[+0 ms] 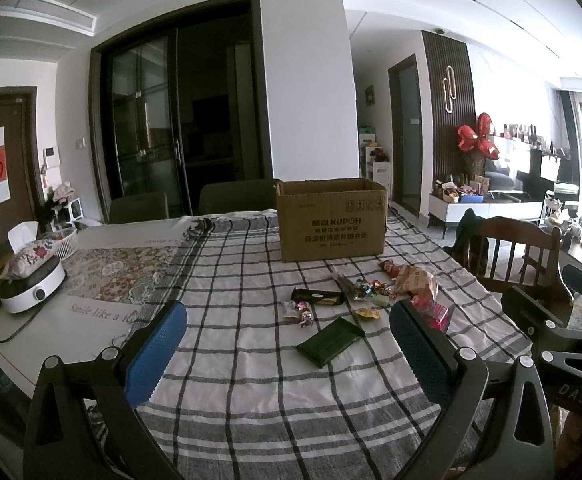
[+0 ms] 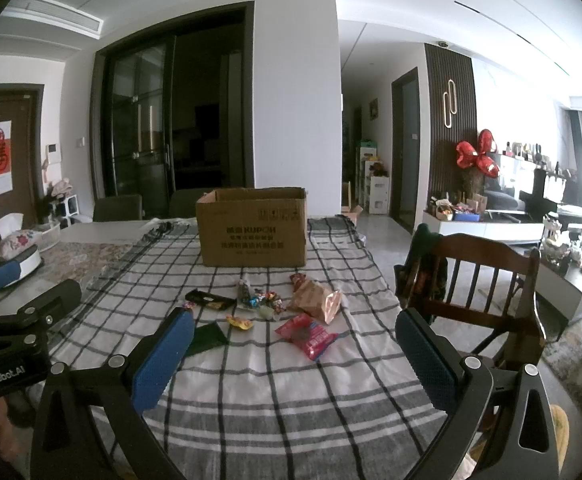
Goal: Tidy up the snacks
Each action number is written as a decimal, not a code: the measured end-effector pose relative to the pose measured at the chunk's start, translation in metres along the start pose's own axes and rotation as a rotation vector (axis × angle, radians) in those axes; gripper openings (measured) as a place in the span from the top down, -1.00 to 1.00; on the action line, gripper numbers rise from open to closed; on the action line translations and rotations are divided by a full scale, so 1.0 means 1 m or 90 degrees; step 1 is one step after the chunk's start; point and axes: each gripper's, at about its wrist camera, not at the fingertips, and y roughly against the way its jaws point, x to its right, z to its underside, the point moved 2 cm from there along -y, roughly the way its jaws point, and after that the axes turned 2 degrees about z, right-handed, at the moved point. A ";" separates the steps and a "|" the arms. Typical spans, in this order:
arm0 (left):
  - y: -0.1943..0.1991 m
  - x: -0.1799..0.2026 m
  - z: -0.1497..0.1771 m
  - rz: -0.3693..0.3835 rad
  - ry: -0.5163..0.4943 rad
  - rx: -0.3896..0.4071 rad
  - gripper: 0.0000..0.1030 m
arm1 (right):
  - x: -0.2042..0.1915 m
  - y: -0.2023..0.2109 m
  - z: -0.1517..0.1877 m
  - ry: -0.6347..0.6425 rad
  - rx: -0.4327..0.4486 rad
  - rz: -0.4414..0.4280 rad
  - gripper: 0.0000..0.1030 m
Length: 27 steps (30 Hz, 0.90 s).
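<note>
Left wrist view shows my left gripper (image 1: 287,354) spread wide and empty above the checked tablecloth (image 1: 251,400), with the dark green packet (image 1: 329,345) lying flat just ahead between the pads. My right gripper (image 2: 295,358) is equally wide open and holds nothing; the red-and-pink packet (image 2: 307,335) lies just ahead of it. The snacks sit in a loose cluster on the tabletop: a long dark bar (image 1: 318,297), small wrapped candies (image 1: 371,290), a yellow sweet (image 1: 367,313), and a crumpled tan bag (image 2: 315,299). Behind them, a little apart, stands the open cardboard box (image 1: 331,218), probably where they belong.

To do this well, I would take the nearest flat packet first, coming down low and closing across its narrow width so it does not slide on the cloth, and keep my two grippers apart over the pile.

I cannot see inside the box. The candies are too small to count, and my left pad hides part of the green packet in the right wrist view.
</note>
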 end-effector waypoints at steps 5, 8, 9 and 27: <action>0.000 0.000 0.000 0.000 0.000 0.001 -1.00 | 0.000 0.001 -0.001 0.000 0.002 0.000 -0.98; 0.000 0.000 0.000 0.000 0.000 0.000 -1.00 | 0.000 0.000 0.000 0.000 0.001 0.000 -0.98; 0.000 0.000 0.000 0.000 0.000 0.001 -1.00 | 0.000 0.000 0.000 0.000 0.001 0.000 -0.98; 0.001 0.000 0.000 0.000 -0.001 0.000 -1.00 | 0.000 0.001 0.000 -0.002 -0.002 -0.001 -0.98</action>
